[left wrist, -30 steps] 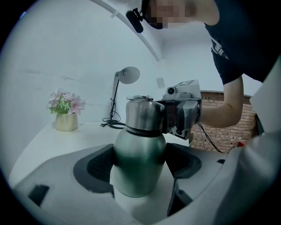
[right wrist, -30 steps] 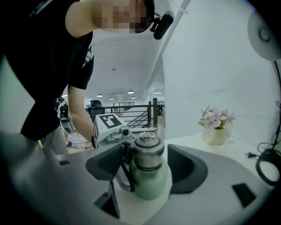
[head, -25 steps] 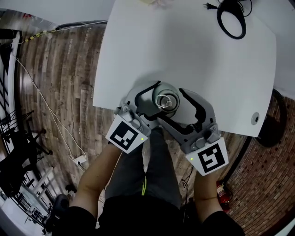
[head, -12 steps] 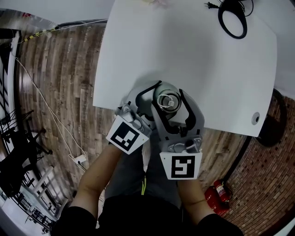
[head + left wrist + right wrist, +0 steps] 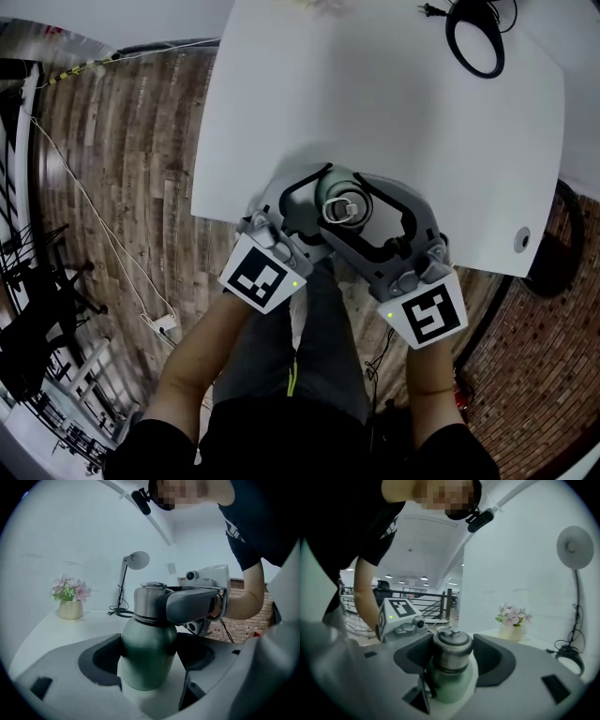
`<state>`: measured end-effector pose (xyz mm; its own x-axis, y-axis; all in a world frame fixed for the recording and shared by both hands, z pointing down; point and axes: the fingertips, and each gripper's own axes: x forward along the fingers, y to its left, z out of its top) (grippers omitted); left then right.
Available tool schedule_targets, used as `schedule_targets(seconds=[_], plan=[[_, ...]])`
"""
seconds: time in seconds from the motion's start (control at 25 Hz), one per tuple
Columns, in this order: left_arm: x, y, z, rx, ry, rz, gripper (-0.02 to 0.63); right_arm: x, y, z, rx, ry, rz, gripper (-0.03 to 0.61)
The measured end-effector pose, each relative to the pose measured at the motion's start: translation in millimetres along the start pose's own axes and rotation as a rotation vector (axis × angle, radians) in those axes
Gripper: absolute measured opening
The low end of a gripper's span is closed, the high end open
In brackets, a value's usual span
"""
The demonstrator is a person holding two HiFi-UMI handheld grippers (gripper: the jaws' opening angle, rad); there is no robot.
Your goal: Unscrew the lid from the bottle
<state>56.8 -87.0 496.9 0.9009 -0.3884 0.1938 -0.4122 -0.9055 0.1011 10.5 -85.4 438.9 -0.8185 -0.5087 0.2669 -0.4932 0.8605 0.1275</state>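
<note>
The green bottle (image 5: 146, 644) is held upright between the jaws of the left gripper (image 5: 149, 663). Its dark pads are closed against the rounded body low down, one on each side, so that the body is clamped and the steel neck and lid rise clear above the jaws. The lid (image 5: 451, 649) is enclosed by the right gripper (image 5: 453, 660), which is brought in higher than the left one and from that gripper's right. Its jaws have just been closing, the lid stands between them, and the pads are seen set against the lid's brushed-steel wall at a wide spread, with the green body showing below them. A small metal loop is seen lying on the lid's top. From above, both grippers are seen converging on the bottle from the person's side, the right one's jaws lying over the left one's. The marker cube (image 5: 433, 317) of the right gripper is carried at its rear end, nearest the person. The white table (image 5: 403, 112) under the bottle stretches away ahead of both pairs of jaws. Far ahead of the left gripper and to the left of its jaws a small vase of pink flowers (image 5: 70, 603) is seen, and beyond the bottle stands a desk lamp (image 5: 135, 562).
</note>
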Motion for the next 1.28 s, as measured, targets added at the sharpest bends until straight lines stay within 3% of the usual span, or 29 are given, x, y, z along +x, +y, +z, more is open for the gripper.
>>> schedule_targets(seconds=[0.12, 0.2, 0.68, 0.8, 0.96, 1.08, 1.16, 1.28], plan=[[-0.3, -0.8, -3.4, 0.004, 0.006, -0.001, 0.36, 1.6, 5.4, -1.5, -0.029, 0.031, 0.199, 0.268], [-0.1, -1.0, -4.4, 0.002, 0.007, 0.001, 0.36, 1.5, 6.3, -2.3, -0.029, 0.045, 0.258, 0.267], [1.3, -0.1, -2.1, 0.0, 0.003, -0.002, 0.36, -0.6, 2.1, -5.8, -0.008, 0.039, 0.139, 0.293], [4.7, -0.8, -4.1, 0.0, 0.004, -0.001, 0.36, -9.0, 2.6, -10.6, 0.086, -0.001, 0.046, 0.295], [6.2, -0.3, -3.8, 0.004, 0.005, -0.001, 0.36, -14.8, -2.3, -10.4, 0.212, -0.083, -0.22, 0.301], [4.6, 0.0, -2.7, 0.002, 0.004, 0.0, 0.36, -13.3, -10.4, -8.6, 0.242, -0.082, -0.416, 0.301], [5.0, -0.2, -2.6, 0.003, 0.004, 0.0, 0.36, -11.0, -15.2, -7.4, 0.235, -0.065, -0.492, 0.301], [4.5, -0.4, -2.7, 0.007, 0.004, 0.002, 0.36, -5.0, -18.3, -5.2, 0.243, -0.062, -0.532, 0.301]])
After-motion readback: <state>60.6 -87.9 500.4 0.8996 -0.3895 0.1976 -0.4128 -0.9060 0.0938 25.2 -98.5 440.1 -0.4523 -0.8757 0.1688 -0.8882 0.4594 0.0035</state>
